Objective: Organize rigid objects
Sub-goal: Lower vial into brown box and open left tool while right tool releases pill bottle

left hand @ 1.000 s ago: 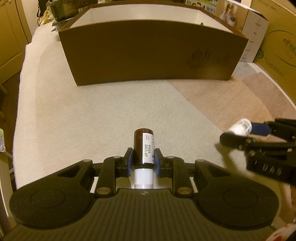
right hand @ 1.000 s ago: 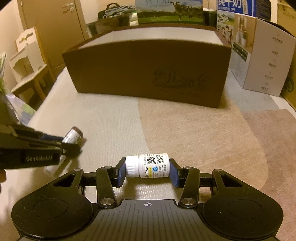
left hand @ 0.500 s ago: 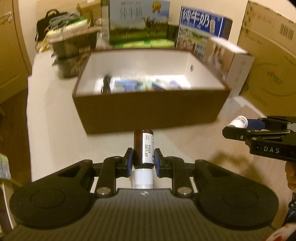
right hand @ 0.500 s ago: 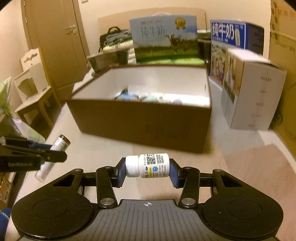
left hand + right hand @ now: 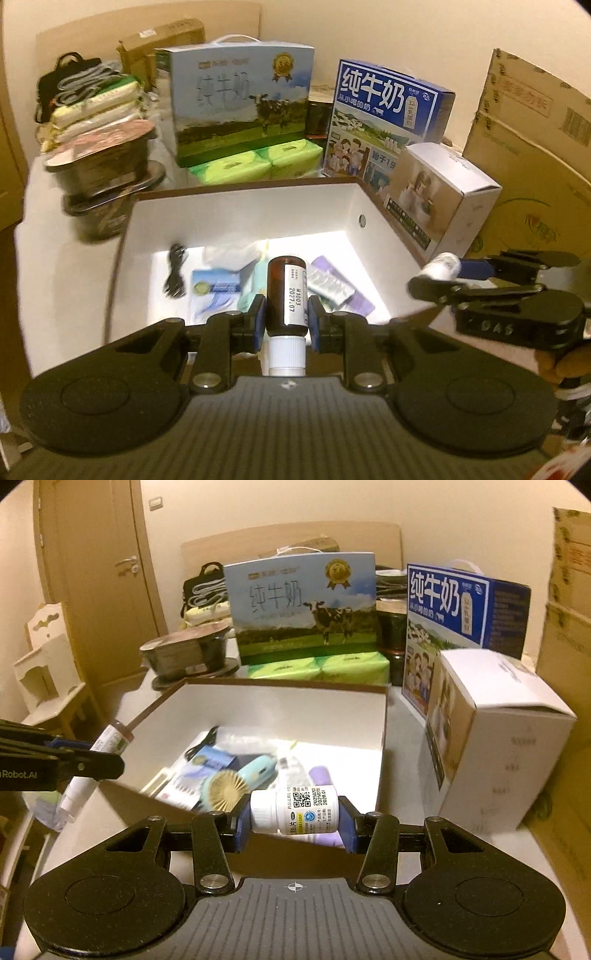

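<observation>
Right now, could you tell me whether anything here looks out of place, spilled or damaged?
Nothing stands out. The left claw holds the brown bottle by its sides, and the right claw holds the white pill bottle end to end. Both bottles are capped, near the open box of loosely piled items. No spill shows.

Both hand-held tools share one build. The left gripper [image 5: 286, 319] has a dark grey ribbed body with a small white crosshair mark at its near centre, flanked by two matte black round discs with shallow circular recesses. Black linkage arms with triangular cut-outs run forward from silver screw heads to blue finger pads [image 5: 258, 317]. The right gripper [image 5: 293, 818] looks the same, with blue pads [image 5: 347, 827] and silver pivot screws. Seen side-on, each black finger carries pale lettering. A hand [image 5: 561, 363] shows at the right edge.
</observation>
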Demonstrator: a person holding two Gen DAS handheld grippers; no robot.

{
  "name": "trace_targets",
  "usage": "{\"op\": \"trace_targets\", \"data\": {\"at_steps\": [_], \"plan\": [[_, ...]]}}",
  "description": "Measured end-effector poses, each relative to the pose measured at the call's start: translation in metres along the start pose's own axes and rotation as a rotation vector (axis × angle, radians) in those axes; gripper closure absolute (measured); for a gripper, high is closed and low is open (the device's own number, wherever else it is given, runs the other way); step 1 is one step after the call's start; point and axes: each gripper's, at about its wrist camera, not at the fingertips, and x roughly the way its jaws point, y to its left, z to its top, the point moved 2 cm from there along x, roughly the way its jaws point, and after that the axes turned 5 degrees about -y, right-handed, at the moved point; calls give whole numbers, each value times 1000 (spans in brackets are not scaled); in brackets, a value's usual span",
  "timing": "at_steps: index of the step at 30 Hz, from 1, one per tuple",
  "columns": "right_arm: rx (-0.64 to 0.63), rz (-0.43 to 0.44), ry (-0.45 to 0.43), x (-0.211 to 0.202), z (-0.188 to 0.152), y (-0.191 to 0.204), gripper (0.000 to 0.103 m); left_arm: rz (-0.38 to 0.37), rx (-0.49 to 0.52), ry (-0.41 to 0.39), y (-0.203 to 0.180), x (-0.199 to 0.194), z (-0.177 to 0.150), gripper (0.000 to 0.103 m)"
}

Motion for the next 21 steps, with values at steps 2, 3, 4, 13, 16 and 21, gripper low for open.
{"op": "trace_targets", "data": {"at_steps": [2,3,4,13,16,21], "plan": [[-8,-1,14,14,8,-2,56,-2,3,18,-1,17,11,82],[-13,-3,22,21,11,-4,56,0,8,28,-2,27,17,82],[-19,-4,30,28,14,-4,56,5,10,35,-2,35,21,82],[-35,-25,93,89,32,-16,56,24,9,133,4,109,38,82],[-37,-33,109,105,35,-22,56,40,3,149,8,129,40,82],[-51,-56,124,126,38,-29,56,50,-21,150,14,152,47,82]]}}
